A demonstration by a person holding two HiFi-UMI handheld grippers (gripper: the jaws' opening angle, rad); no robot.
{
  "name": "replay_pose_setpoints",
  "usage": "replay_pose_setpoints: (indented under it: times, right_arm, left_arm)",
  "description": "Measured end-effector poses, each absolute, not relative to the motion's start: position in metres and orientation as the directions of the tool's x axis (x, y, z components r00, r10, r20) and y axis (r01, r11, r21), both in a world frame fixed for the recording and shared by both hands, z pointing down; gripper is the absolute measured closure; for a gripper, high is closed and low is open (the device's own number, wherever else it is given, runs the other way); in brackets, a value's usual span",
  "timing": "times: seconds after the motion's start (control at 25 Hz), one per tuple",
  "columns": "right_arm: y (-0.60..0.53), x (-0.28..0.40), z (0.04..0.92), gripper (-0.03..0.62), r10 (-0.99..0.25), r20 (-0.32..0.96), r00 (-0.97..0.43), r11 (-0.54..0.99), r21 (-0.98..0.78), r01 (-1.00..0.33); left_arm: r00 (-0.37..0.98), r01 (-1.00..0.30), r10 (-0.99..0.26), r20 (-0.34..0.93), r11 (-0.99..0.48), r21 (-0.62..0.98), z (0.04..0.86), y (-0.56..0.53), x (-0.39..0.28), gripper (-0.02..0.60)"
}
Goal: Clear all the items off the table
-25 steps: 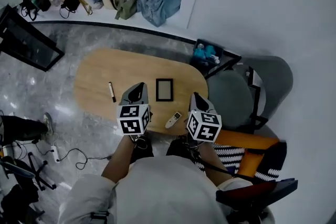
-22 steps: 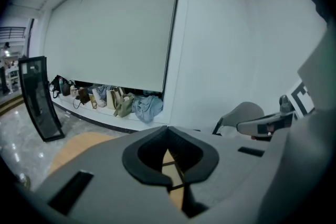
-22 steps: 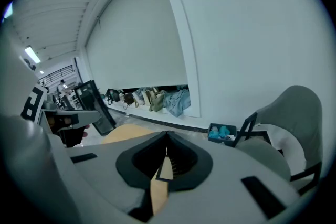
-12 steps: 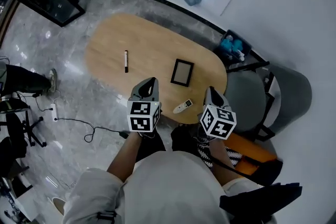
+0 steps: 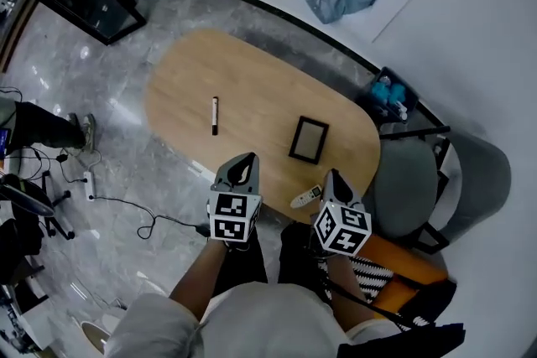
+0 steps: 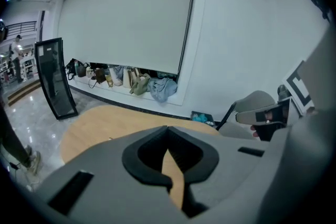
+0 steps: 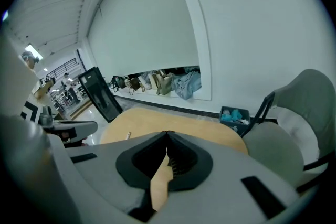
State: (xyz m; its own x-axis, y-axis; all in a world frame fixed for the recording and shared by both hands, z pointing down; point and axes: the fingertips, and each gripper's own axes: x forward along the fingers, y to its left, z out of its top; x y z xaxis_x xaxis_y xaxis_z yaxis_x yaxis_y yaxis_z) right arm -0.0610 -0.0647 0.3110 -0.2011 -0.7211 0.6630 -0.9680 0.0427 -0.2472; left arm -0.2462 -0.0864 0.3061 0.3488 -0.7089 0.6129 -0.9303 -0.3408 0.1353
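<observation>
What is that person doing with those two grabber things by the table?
A person holds a gripper in each hand at the near edge of a wooden table. The left gripper and the right gripper are both shut and hold nothing. A marker, a frame and a remote lie on the table, the remote closest to the right gripper. Nothing has been picked up yet.

Head cam overhead; all 3 share table (image 5: 252,80).

Left claw (image 5: 245,158) and right claw (image 5: 335,174), both closed, empty, angled downward.
</observation>
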Motion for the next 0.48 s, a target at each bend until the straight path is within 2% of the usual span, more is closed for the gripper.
replay_pose_setpoints:
  times: [0.24, 0.48]
  right_arm:
    - [-0.104, -0.136, 0.412, 0.569, -0.678, 0.665, -0.313, 0.067, -0.367, -0.928]
    - [-0.127, -0.183, 0.512, 0.569, -0.617, 0.717, -0.323, 0.076, -0.355, -0.932]
  left_arm:
    - [0.307, -0.943, -0.655, 0.691, -0.305, 0.13, 0.429, -0.097, -0.29, 0.574]
    - [0.272, -0.96, -0.611, 0.744, -0.227, 0.164, 0.529, -0.104, -0.332, 0.574]
